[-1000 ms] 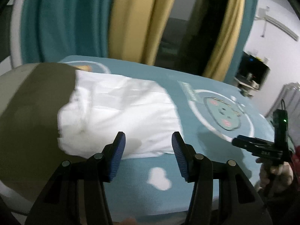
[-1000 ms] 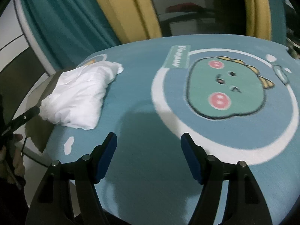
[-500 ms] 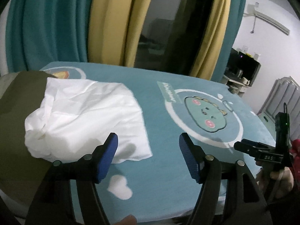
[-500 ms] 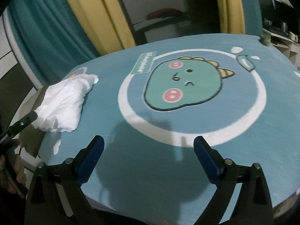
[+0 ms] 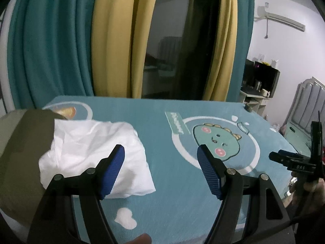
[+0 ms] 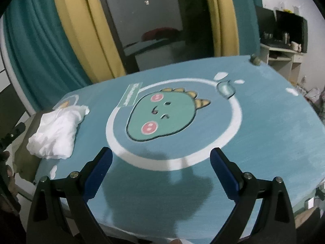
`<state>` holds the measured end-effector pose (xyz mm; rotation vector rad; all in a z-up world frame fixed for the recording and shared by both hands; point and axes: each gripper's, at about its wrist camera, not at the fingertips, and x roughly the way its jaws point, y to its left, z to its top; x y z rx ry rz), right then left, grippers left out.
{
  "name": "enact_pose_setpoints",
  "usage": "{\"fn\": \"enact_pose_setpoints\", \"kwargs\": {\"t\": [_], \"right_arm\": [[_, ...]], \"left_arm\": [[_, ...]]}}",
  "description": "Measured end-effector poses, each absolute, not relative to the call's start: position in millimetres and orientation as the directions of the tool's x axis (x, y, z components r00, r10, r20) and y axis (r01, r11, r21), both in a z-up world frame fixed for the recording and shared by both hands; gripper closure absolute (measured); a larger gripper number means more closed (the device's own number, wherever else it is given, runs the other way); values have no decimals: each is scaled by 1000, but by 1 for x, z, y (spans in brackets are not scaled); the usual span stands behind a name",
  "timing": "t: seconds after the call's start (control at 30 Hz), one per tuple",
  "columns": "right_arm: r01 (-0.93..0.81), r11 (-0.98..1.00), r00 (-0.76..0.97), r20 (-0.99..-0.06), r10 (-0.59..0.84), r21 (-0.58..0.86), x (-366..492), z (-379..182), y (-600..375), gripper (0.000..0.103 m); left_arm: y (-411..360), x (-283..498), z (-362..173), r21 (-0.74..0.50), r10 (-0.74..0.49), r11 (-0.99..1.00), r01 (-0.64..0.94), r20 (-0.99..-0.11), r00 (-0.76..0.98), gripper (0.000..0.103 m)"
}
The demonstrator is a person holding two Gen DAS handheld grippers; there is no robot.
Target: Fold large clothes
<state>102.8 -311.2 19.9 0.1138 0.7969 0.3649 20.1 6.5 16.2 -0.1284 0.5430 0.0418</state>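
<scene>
A white garment [image 5: 89, 152] lies folded in a loose bundle at the left end of a blue dinosaur-print mat [image 5: 172, 193]. It also shows in the right wrist view [image 6: 56, 132] at the mat's left edge [image 6: 274, 142]. My left gripper [image 5: 160, 170] is open and empty, held above the mat's near edge just right of the garment. My right gripper [image 6: 160, 172] is open and empty, above the near edge in front of the dinosaur print. It also shows at the right of the left wrist view [image 5: 292, 162].
An olive-brown cushion [image 5: 22, 152] lies under the garment's left side. Teal and yellow curtains [image 5: 113, 40] hang behind the mat, with a dark glass door between. A shelf with small items [image 6: 282, 55] stands at the far right.
Both grippers have drawn back and up from the mat and opened wider. The garment stays where it lay, now farther from my left gripper's fingers.
</scene>
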Motion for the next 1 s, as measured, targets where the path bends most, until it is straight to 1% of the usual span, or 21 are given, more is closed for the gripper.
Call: {"fn": "enact_pose_setpoints", "kwargs": {"t": [0.3, 0.43, 0.53, 0.7, 0.83, 0.9, 1.0], "right_arm": [[-257, 949, 720, -618, 315, 185, 89, 56, -325, 7], [-257, 954, 757, -582, 299, 156, 78, 73, -325, 7], [-260, 955, 785, -545, 294, 141, 69, 87, -324, 7], [-259, 959, 823, -494, 280, 113, 56, 109, -320, 7], [-254, 964, 867, -425, 261, 75, 42, 124, -314, 7], [-254, 965, 875, -410, 257, 62, 40, 126, -309, 6], [-269, 961, 872, -410, 269, 59, 40, 125, -302, 6]], "left_arm": [[1, 5, 45, -75, 46, 993, -89, -447, 893, 26], [-5, -6, 55, -9, 128, 990, -144, -395, 910, 26], [-8, -11, 61, 19, 144, 989, -147, -365, 920, 26], [-6, -22, 72, 9, 146, 988, -152, -329, 933, 26], [0, -32, 77, 9, 154, 987, -158, -266, 951, 26], [2, -34, 75, 15, 155, 988, -156, -261, 953, 26], [8, -38, 71, -9, 141, 989, -149, -267, 953, 26]]}}
